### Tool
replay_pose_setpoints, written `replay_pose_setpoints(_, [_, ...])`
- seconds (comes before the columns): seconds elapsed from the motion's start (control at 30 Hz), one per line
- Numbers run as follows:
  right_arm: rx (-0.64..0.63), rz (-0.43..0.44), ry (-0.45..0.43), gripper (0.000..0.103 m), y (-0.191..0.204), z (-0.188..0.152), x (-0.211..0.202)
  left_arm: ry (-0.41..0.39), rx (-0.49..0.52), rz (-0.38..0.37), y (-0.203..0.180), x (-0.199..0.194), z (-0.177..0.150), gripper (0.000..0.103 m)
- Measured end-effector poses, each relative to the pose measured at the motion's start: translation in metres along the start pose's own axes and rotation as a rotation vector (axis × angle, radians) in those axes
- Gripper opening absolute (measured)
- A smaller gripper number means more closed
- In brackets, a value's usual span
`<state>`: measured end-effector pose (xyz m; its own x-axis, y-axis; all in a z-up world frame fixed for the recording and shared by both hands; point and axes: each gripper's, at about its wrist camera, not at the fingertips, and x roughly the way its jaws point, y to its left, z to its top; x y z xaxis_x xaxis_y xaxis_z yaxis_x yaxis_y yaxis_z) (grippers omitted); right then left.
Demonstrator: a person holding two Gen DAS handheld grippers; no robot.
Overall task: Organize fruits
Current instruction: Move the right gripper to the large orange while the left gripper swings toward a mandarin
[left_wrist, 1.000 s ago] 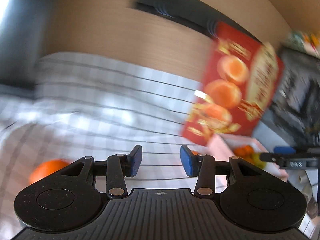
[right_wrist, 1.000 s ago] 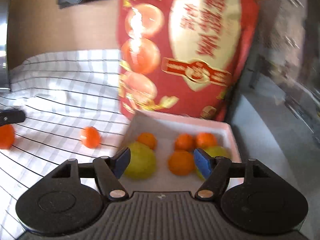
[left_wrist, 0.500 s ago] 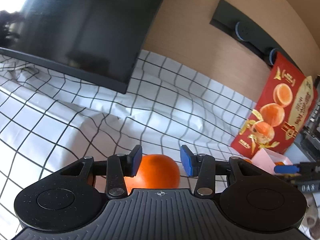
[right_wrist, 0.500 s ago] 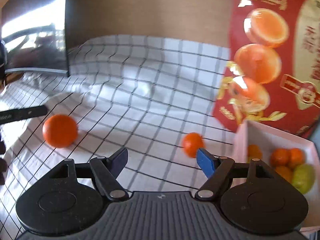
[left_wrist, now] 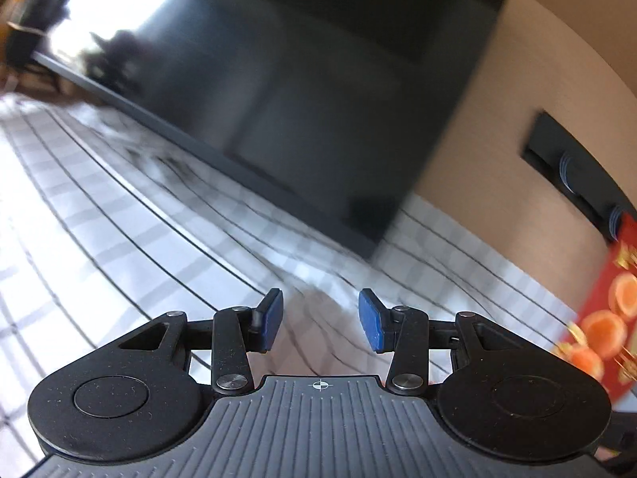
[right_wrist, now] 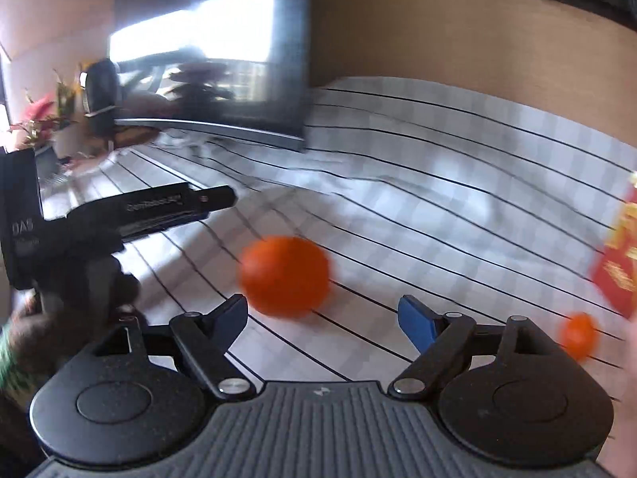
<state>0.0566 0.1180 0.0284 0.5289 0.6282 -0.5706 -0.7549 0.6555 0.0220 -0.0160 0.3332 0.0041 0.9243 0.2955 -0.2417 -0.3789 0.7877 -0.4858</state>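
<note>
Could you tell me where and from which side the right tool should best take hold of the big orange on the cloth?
Grip the big orange across its widest middle, coming straight ahead and slightly down. It is round, lies free on the cloth, and sits just beyond the right tool, whose jaws have just been opening with nothing between them.

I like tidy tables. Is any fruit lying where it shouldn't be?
Yes. A big orange and a small orange lie loose on the checked cloth, not put away. The right gripper is open, just short of the big one.
</note>
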Motion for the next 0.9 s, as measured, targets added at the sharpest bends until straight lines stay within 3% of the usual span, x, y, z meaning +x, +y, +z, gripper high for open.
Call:
replay_pose_setpoints(0.07, [-0.016, 0.010, -0.008, 0.085, 0.017, 0.007, 0.018, -0.026, -0.022, 0.033, 0.005, -0.004, 0.003, 0.046])
replay_pose_setpoints(0.23, [-0.021, -0.080, 0.031, 0.085, 0.033, 0.018, 0.067, -0.064, -0.048, 0.056, 0.007, -0.008, 0.006, 0.046])
replay_pose_setpoints(0.5, [0.179, -0.009, 0.161, 0.087, 0.007, 0.018, 0.119, -0.063, 0.035, 0.025, -0.008, -0.010, 0.003, 0.046])
replay_pose_setpoints(0.73, [0.059, -0.024, 0.142, 0.082, 0.008, 0.001, 0.075, -0.008, -0.029, -0.036, 0.003, -0.005, 0.002, 0.046])
replay_pose_setpoints(0.9, [0.046, 0.016, 0.150, 0.082, -0.022, -0.038, -0.007, 0.053, 0.038, -0.153, -0.016, 0.001, -0.006, 0.046])
